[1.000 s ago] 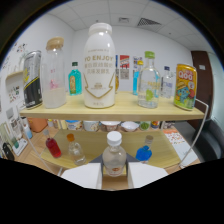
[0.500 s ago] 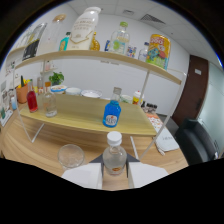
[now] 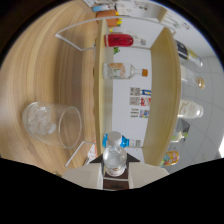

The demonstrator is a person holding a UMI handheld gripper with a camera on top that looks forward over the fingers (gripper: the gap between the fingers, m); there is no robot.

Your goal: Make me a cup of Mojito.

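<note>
Gripper (image 3: 115,172) clenched on small clear bottle (image 3: 114,157), tipped sideways beside glass (image 3: 52,124) holding ice; pouring seemingly not yet begun.

No legible text, labels on shelf bottles (image 3: 125,71) too blurred to read

The lower body of the small clear bottle (image 3: 114,159) is hidden between the pale fingers (image 3: 82,176), so the pressing of the pads on it is not shown. The bottle's label is too blurred to be read. The bottles on the far shelf (image 3: 165,95) are too small to be identified, and their labels cannot be read.
</note>
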